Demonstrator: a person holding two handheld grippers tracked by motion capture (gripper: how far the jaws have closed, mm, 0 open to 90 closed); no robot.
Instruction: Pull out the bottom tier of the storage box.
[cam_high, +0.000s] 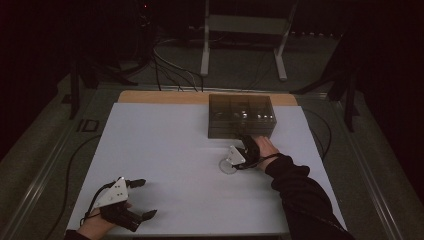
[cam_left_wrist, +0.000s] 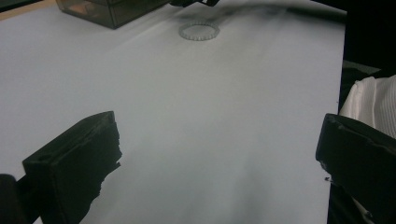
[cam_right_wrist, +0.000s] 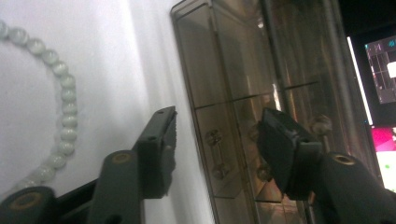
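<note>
A smoky clear compartment box (cam_high: 241, 116) (cam_left_wrist: 107, 9) (cam_right_wrist: 233, 70) stands at the back of the white table sheet (cam_high: 165, 150). A ring of pale beads (cam_high: 227, 166) (cam_left_wrist: 199, 38) (cam_right_wrist: 67, 95) lies flat on the sheet just in front of it. My right gripper (cam_high: 247, 141) (cam_right_wrist: 217, 126) points at the box's front wall, beside the beads. Its jaws stand partly apart, one over the sheet and one in front of the box wall, with nothing pressed between them. My left gripper (cam_high: 145, 199) (cam_left_wrist: 219, 149) rests near the front left edge, wide open and empty.
Small items lie in the box's compartments. The wooden table edge (cam_high: 150, 96) shows behind the sheet. Cables and a white frame's legs (cam_high: 205, 50) are on the floor beyond. A white cloth (cam_left_wrist: 373, 98) lies off the sheet's edge in the left gripper view.
</note>
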